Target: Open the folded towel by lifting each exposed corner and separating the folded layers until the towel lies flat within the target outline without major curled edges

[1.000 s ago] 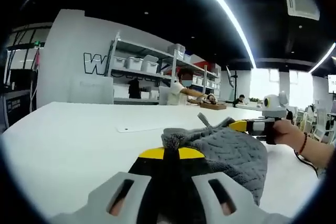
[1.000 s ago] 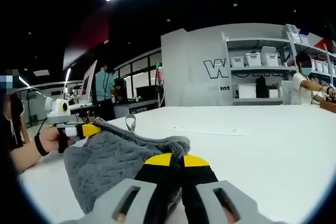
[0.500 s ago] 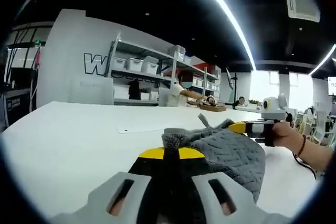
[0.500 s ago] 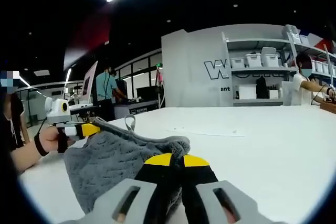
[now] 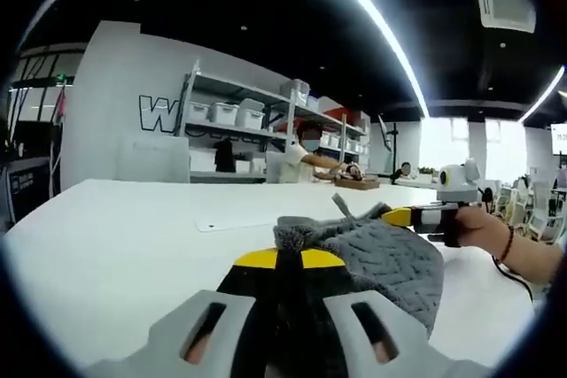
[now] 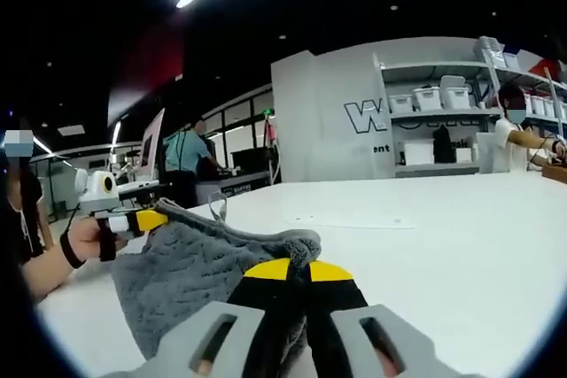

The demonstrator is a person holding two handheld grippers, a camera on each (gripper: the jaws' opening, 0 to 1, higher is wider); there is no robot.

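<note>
Grey towel (image 5: 390, 258) held above white surface (image 5: 115, 236), pinched at opposite corners by closed left gripper (image 5: 288, 258) fingers and closed right gripper (image 6: 297, 270) fingers.

Large plain white matte worktop (image 5: 115, 236) (image 6: 461, 254) spreads out to the far shelving wall. A thin flat white sheet (image 5: 244, 217) (image 6: 354, 219) lies directly on it toward the far side, edges faint against the surface. Grey textured towel (image 5: 390, 258) (image 6: 186, 267) hangs over the near part; whether its lower edge touches the worktop cannot be told.
</note>
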